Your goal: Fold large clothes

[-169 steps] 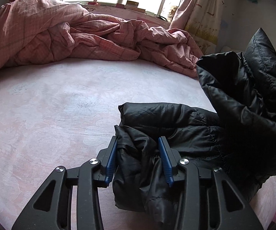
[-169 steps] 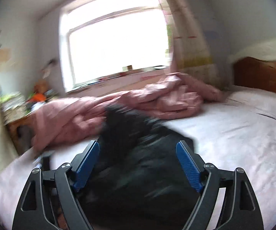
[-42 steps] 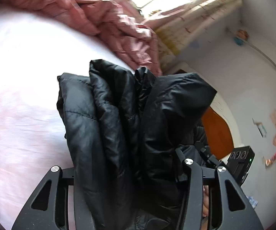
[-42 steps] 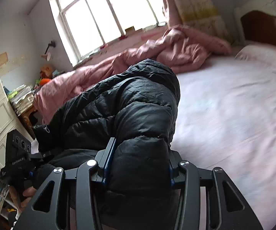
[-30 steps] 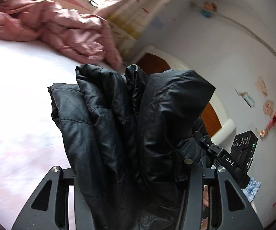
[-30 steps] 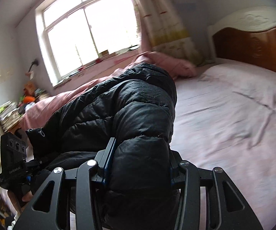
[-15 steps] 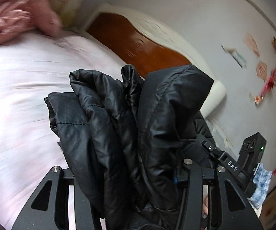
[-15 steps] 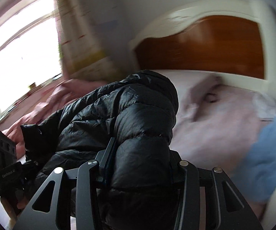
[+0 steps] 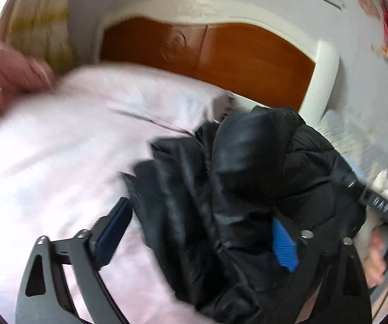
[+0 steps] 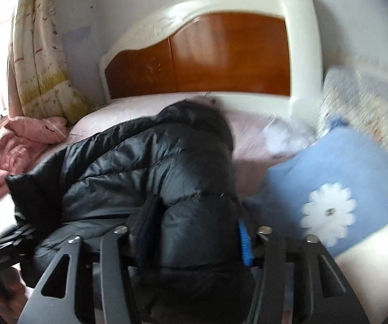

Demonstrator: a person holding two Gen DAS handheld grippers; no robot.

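Observation:
The folded black puffer jacket (image 9: 248,178) lies in a bundle on the pink bed sheet (image 9: 59,162), close to the headboard. My left gripper (image 9: 198,239) is opening: its left pad stands well clear of the cloth, and the jacket leans only against the right finger. My right gripper (image 10: 194,237) is also opening, but the puffy end of the jacket (image 10: 150,167) still fills the gap and touches both pads. The right gripper's body (image 9: 380,205) and the hand (image 9: 374,253) holding it show at the right edge of the left wrist view.
A wood-and-white headboard (image 10: 221,54) stands just behind the jacket. A blue pillow with a white flower (image 10: 329,178) lies to its right. A crumpled pink quilt (image 10: 18,145) and a curtain (image 10: 37,62) are at the left. A pink pillow (image 9: 145,97) lies by the headboard.
Both hands swung the jacket from the window side of the bed to the headboard end. The left jaws sprang wide and let go of the cloth; the right jaws widened slightly.

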